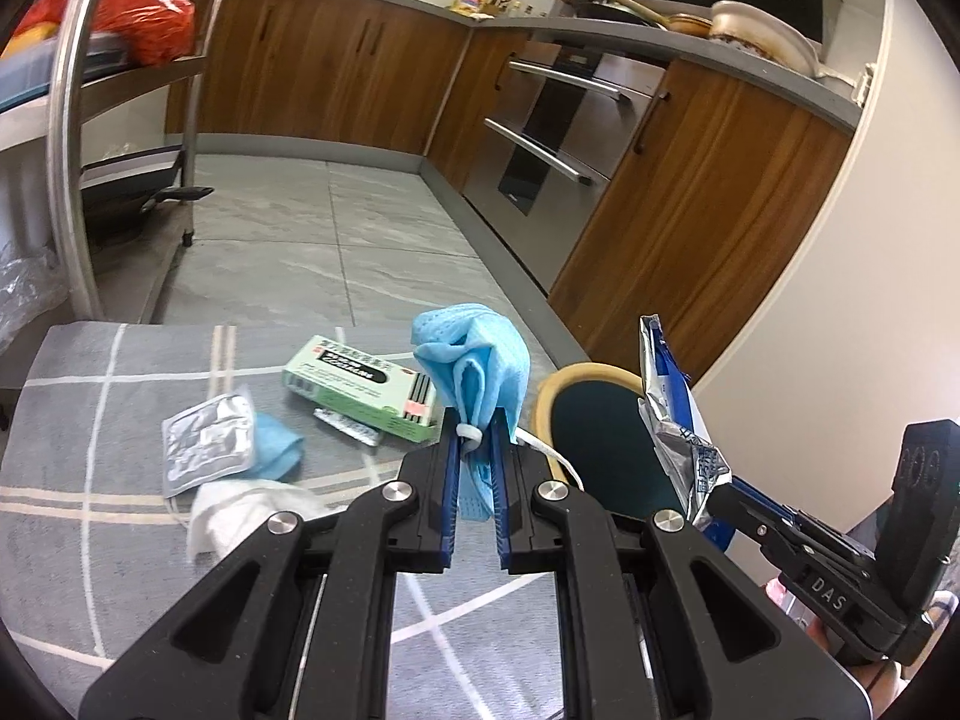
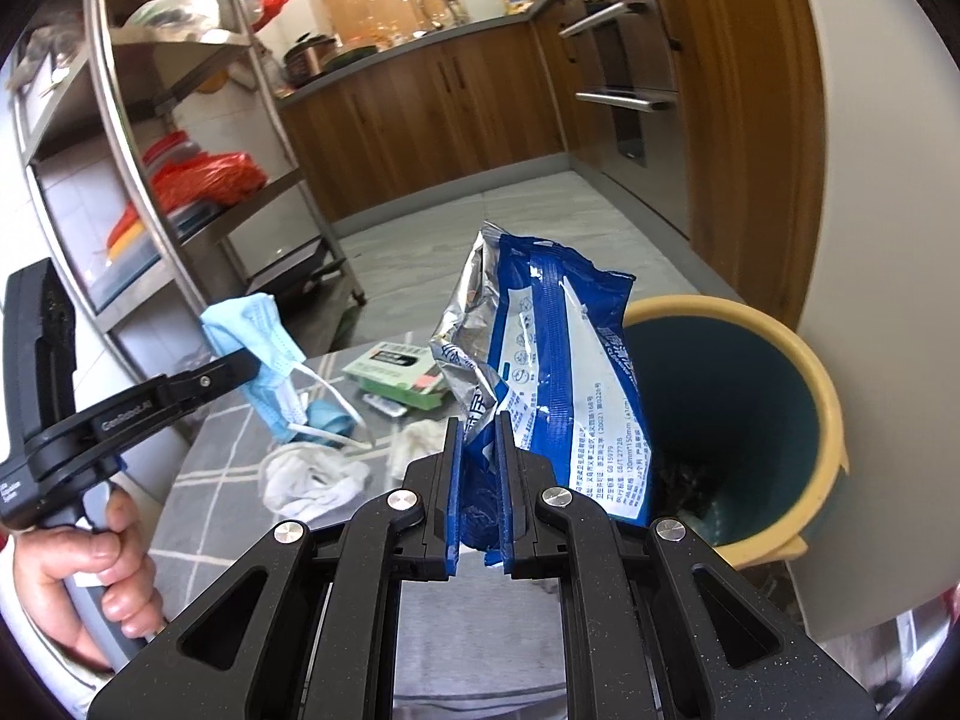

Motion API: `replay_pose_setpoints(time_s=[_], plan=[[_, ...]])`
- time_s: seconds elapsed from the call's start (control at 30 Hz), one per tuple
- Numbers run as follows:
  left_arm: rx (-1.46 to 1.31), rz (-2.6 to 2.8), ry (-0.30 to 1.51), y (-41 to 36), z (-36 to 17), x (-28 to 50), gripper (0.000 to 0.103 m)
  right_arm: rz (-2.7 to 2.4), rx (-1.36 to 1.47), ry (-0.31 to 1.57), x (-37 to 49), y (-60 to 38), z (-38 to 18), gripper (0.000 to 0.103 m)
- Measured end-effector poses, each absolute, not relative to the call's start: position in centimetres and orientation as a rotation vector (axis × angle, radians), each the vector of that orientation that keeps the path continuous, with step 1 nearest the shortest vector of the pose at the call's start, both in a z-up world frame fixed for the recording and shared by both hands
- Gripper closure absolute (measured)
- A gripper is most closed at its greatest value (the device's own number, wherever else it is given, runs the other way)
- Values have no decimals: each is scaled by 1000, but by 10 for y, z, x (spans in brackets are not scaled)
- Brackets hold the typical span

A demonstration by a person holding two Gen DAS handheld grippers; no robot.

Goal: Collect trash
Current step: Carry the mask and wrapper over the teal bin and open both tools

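My left gripper (image 1: pixel 477 432) is shut on a blue face mask (image 1: pixel 474 354) and holds it above the grey checked mat (image 1: pixel 90 420); it also shows in the right wrist view (image 2: pixel 264 342). My right gripper (image 2: pixel 480 420) is shut on a blue and silver wipes packet (image 2: pixel 540 360) held just left of the bin (image 2: pixel 828 396), a teal bin with a yellow rim, also in the left wrist view (image 1: pixel 543 408). On the mat lie a green medicine box (image 1: pixel 360 387), a blister strip (image 1: pixel 348 426), a silver pouch (image 1: pixel 207 444), a blue cloth (image 1: pixel 276 444) and white tissue (image 1: pixel 240 510).
A steel shelf rack (image 2: pixel 180 192) stands left of the mat with red bags on it. Wooden cabinets (image 1: pixel 336 60) and an oven (image 1: pixel 552 132) line the far and right sides. A white wall (image 2: pixel 870 180) is right behind the bin. Grey tile floor (image 1: pixel 312 228) lies beyond the mat.
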State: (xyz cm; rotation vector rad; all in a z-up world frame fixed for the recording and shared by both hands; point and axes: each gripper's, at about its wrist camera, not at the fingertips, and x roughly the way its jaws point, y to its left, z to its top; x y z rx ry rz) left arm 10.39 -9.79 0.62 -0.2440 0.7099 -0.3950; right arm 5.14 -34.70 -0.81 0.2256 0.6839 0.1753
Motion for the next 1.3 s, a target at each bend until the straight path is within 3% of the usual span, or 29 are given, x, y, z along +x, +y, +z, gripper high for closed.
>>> replay_pose_setpoints(time_s=[0.37,1.0,1.3], plan=[[-196,-442,717,-132,9,107,94,98,287,687,52,-391,-18,92],[-67,-544,788,-219,-11,133,94,-5,334,864,71,-422,-75,91],[-65,-577,841,-244,-28,149,94,-29,370,799,54,-433,-55,90]])
